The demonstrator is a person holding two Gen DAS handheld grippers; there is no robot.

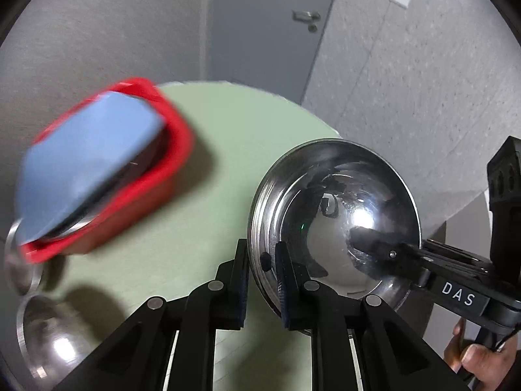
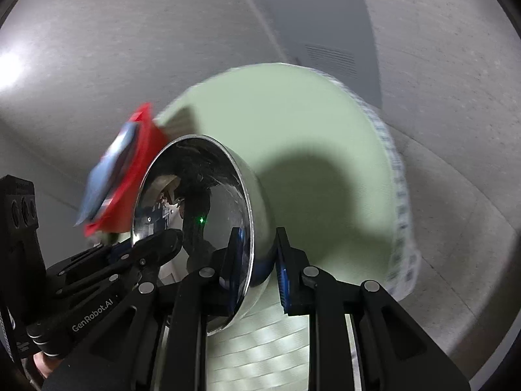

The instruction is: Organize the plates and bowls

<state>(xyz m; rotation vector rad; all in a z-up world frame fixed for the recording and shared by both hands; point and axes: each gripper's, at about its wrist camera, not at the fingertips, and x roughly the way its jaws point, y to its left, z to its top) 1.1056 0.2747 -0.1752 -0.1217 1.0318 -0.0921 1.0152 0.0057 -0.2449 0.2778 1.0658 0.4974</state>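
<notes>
Your round green counter point(image 1: 234, 137) carries a red tray point(image 1: 169, 163) with a blue plate point(image 1: 88, 163) tilted in it at the left. Between your hands, above the counter, a steel bowl point(image 1: 342, 215) hangs. Your left tongs point(image 1: 262, 260) and right tongs point(image 2: 257, 254) both pinch its rim, on opposite sides.
</notes>
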